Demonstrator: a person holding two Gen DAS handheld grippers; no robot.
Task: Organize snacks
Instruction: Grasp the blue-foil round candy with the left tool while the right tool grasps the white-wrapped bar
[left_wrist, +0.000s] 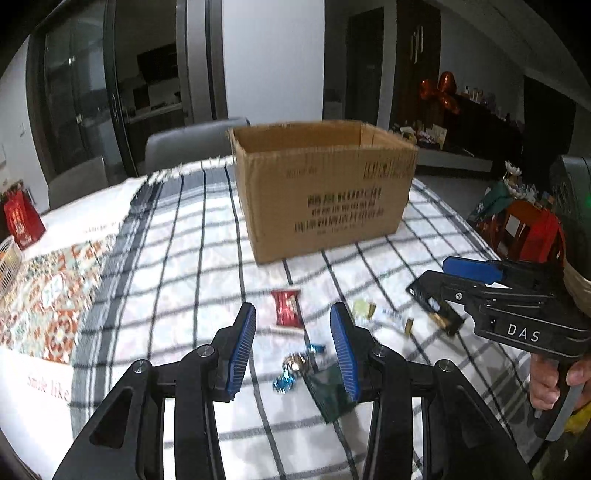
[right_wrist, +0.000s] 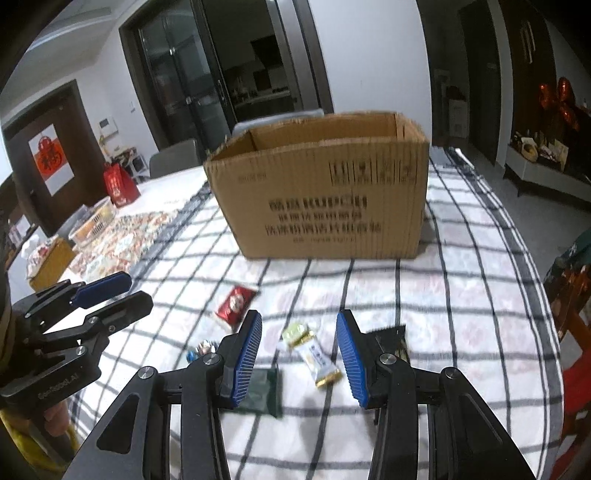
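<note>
Now both claws, left claw (left_wrist: 292, 345) and right claw (right_wrist: 299, 352), hang apart and empty; better lower each squarely over one wrapped snack, say the red packet (left_wrist: 287, 307), before squeezing.

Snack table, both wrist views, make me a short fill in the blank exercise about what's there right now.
1. The cardboard box stands with its top ____.
2. The red packet lies on a ____ cloth.
3. Both the left gripper and the right gripper hold ____.
4. The snacks lie ____ the box, not in it.

Missing words: open; checked; nothing; in front of
</note>
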